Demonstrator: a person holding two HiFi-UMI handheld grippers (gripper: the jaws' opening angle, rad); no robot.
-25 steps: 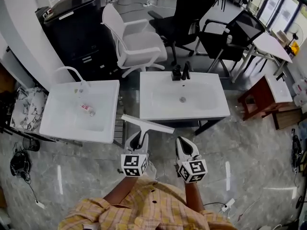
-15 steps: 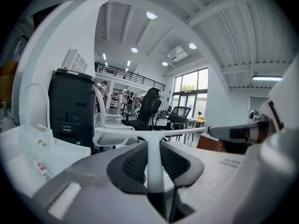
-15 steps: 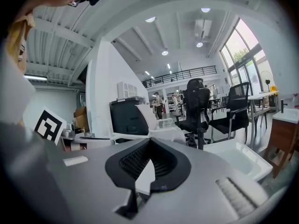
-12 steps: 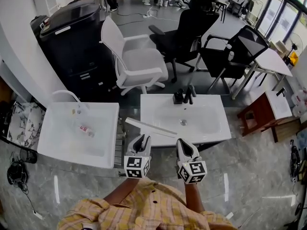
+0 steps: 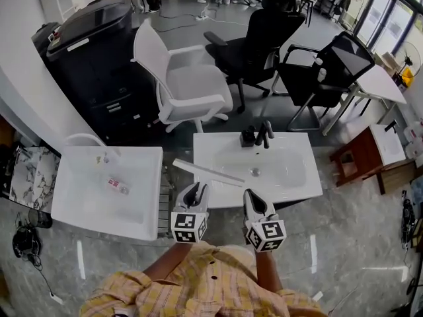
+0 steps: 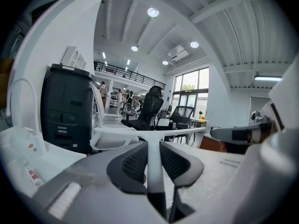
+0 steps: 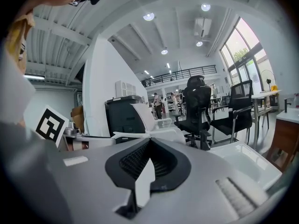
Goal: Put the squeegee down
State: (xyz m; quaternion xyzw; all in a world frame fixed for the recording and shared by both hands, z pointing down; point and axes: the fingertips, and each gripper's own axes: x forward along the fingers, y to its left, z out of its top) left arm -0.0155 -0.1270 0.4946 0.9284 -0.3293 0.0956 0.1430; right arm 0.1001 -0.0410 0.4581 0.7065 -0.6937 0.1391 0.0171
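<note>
Readable text: none. Marks you can see but not read:

1. Cube (image 5: 187, 226) on the left gripper (image 5: 196, 191): black-and-white square markers, pattern only, no letters or digits.
2. Cube (image 5: 266, 234) on the right gripper (image 5: 253, 200): markers of the same kind. Another square marker (image 7: 49, 122) shows at the left of the right gripper view.
3. Small bottle (image 5: 116, 183) lying in the left washbasin (image 5: 73, 210): label with red print, too small to read.
4. Black machine (image 5: 99, 65): white strip label (image 5: 77, 45) on its lid, blank or too faint to tell.
5. Right washbasin (image 6: 219, 171): a few lines of grey print (image 6: 232, 163) on its rim, blurred.
</note>
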